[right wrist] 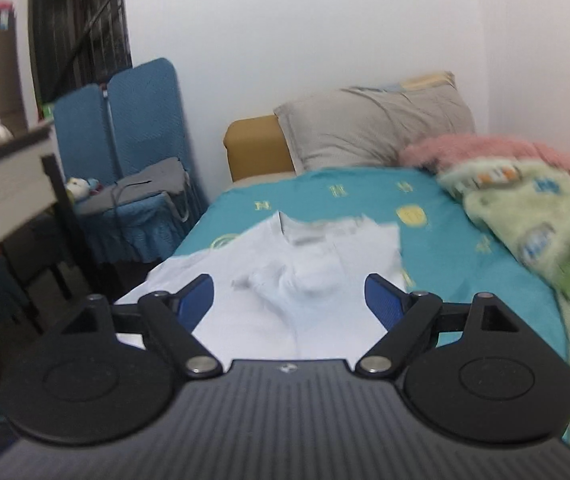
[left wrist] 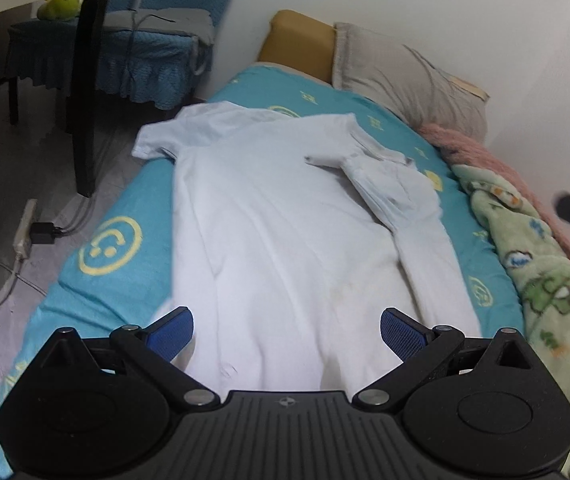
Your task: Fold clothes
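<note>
A white short-sleeved cotton shirt (left wrist: 285, 216) lies flat on the teal smiley-print bed sheet (left wrist: 125, 208), ahead of both grippers' spread, empty blue-padded fingers (left wrist: 399, 330): left gripper (left wrist: 287, 332), right gripper (right wrist: 289, 300).

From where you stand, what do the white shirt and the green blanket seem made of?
White shirt: likely thin cotton knit, matte, lying in soft creases. Green blanket: probably plush fleece, fuzzy surface with printed cartoon figures, bunched thickly.

Matt white cloth shirt (left wrist: 285, 220)
</note>
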